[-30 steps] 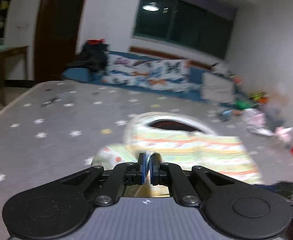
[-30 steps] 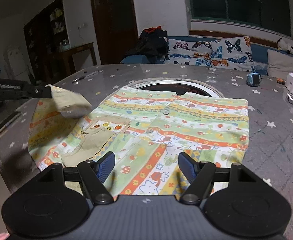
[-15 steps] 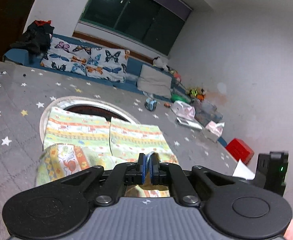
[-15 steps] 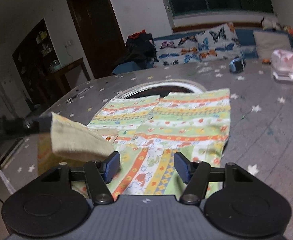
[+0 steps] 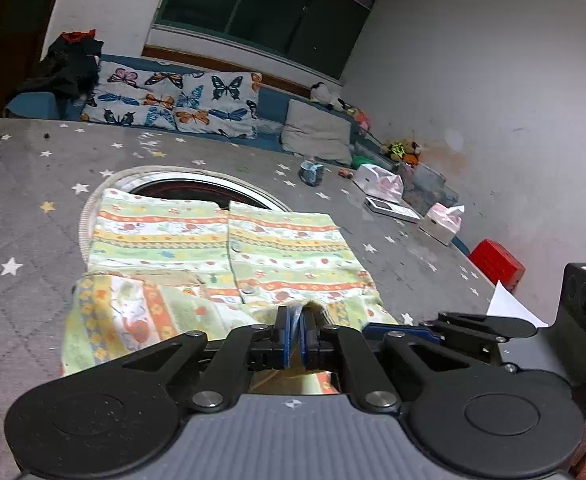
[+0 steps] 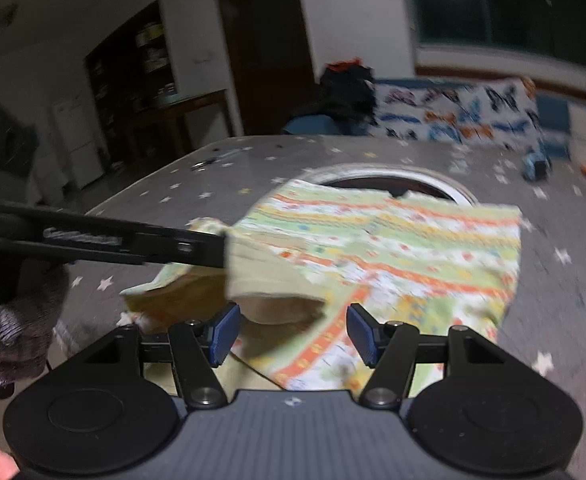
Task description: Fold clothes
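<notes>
- grey star-print table cover point(image 5: 33, 184) fills most of both my views; a round ringed opening point(image 5: 197, 184) sits mid-table, partly under the garment
- striped shirt point(image 5: 289, 240), green, orange and white bands with small prints, lies flat on the cover with its far edge over the ring; button placket runs down the middle; near left part is doubled over, plain tan inside showing in the right wrist view
- my left gripper point(image 5: 293, 336): jaws pressed together, clamped on a pinch of the shirt's folded edge, lifting it off the table
- my right gripper point(image 6: 291, 334): jaws apart, blue pads point(image 6: 224, 334) clear of the cloth; it hovers above the shirt's near hem, holding nothing I can see; view is blurred
</notes>
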Motion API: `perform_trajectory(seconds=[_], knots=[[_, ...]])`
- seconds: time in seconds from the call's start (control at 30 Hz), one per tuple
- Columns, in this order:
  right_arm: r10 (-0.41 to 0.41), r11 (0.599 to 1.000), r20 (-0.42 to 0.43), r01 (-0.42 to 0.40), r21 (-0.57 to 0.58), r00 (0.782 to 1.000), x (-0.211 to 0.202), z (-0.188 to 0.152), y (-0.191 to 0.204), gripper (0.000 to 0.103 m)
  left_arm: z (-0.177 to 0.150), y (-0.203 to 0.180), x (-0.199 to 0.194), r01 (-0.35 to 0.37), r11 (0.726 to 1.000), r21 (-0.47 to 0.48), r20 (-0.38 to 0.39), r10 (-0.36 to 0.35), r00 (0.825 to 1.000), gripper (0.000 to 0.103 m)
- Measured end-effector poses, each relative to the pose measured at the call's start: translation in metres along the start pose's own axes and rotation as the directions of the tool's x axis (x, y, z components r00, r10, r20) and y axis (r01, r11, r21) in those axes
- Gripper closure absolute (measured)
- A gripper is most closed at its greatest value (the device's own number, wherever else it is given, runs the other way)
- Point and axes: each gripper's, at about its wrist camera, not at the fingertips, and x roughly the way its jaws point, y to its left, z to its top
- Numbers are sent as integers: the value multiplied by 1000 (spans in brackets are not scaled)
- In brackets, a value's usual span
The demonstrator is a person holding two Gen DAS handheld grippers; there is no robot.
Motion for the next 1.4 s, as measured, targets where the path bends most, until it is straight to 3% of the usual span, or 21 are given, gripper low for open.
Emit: perform_trajectory(seconds=[0.23,0.37,0.43,0.53,0.57,0.7,0.8,1.03,1.23,1.4], knots=[[-65,975,49,73,-208,997,9,3,32,47,-1,-5,0,9,1000,19,-9,-9,1000,97],[-109,950,56,121,-287,992,15,3,40,76,-2,-2,-3,6,1000,14,-10,-6,1000,96],[-125,943,61,138,-301,990,15,4,41,86,-3,-1,-5,7,1000,15,-12,-7,1000,94],[-161,931,82,179,-317,983,13,7,39,96,-6,1,-9,11,1000,15,-18,-11,1000,84],[-175,927,91,195,-321,980,13,8,38,98,-7,2,-11,11,1000,16,-20,-11,1000,74],[-225,909,147,262,-324,963,6,14,35,98,-13,7,-16,5,1000,24,-31,-4,1000,67],[-301,855,207,360,-375,931,0,12,35,98,-18,16,-17,-6,1000,0,-54,6,999,64],[-366,822,101,372,-430,925,8,-17,30,97,-26,40,-21,-46,998,-31,-111,43,993,62],[-384,829,9,349,-437,923,5,-33,17,90,-18,50,-31,-70,998,-8,-100,69,993,62],[-344,907,-12,329,-263,939,-15,-20,-13,90,-3,58,-27,-90,996,-10,-65,90,994,64]])
